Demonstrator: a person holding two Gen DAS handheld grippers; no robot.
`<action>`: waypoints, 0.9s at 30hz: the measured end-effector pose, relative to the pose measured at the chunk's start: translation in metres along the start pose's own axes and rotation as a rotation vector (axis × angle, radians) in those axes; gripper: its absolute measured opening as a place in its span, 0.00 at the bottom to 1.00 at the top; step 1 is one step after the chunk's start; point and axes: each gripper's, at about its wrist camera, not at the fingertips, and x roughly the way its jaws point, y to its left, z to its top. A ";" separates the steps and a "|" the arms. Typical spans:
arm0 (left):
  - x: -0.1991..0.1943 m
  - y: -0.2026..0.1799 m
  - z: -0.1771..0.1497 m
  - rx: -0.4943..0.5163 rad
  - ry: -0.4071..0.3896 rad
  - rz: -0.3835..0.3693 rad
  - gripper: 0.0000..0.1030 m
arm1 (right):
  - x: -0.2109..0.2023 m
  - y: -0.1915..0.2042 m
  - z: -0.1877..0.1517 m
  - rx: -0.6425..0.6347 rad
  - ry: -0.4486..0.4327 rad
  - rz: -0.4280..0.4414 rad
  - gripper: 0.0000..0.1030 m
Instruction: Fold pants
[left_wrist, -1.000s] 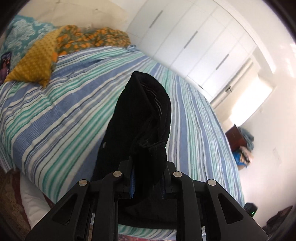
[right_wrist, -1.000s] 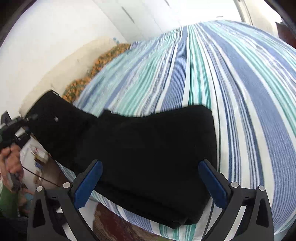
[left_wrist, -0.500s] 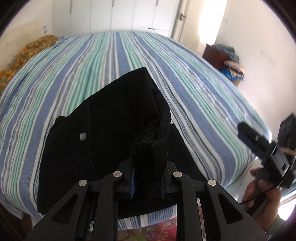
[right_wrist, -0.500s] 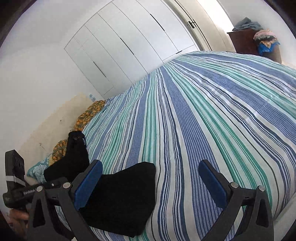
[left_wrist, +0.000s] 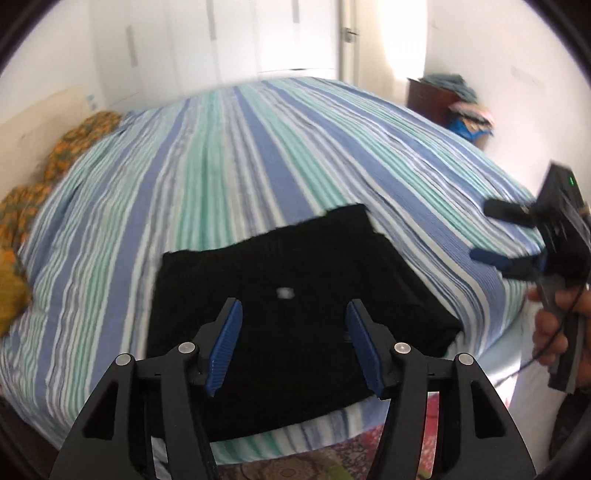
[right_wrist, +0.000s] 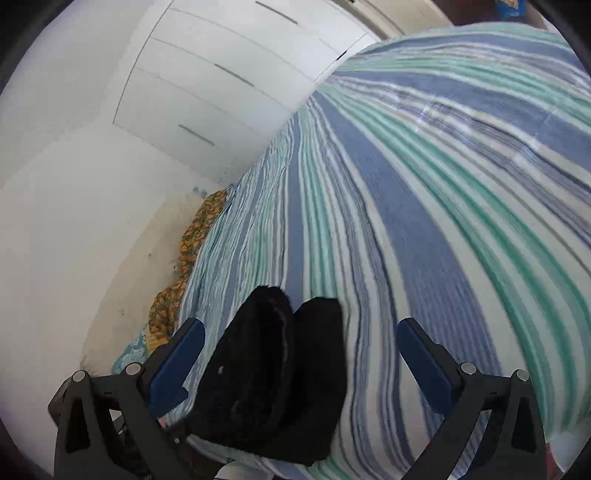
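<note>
On the near edge of the striped bed (left_wrist: 258, 155), folded black pants (left_wrist: 295, 295) lying flat, left tool (left_wrist: 293, 347) spread apart above them, right tool (right_wrist: 301, 363) likewise apart, empty.

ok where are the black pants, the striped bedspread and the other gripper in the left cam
black pants (left_wrist: 295, 295), left wrist view, middle of the folded top layer
striped bedspread (left_wrist: 258, 147), left wrist view, bare stripes beyond the pants
right gripper (left_wrist: 495, 236), left wrist view, between its open fingertips
</note>
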 end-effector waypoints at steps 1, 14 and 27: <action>-0.002 0.027 0.000 -0.075 -0.006 0.045 0.59 | 0.011 0.004 -0.001 0.014 0.070 0.051 0.99; 0.068 0.031 -0.071 -0.081 0.167 0.162 0.50 | 0.149 0.049 -0.040 -0.177 0.708 -0.020 0.50; 0.016 0.004 -0.032 -0.076 0.064 0.047 0.59 | 0.094 0.084 -0.009 -0.263 0.527 0.114 0.22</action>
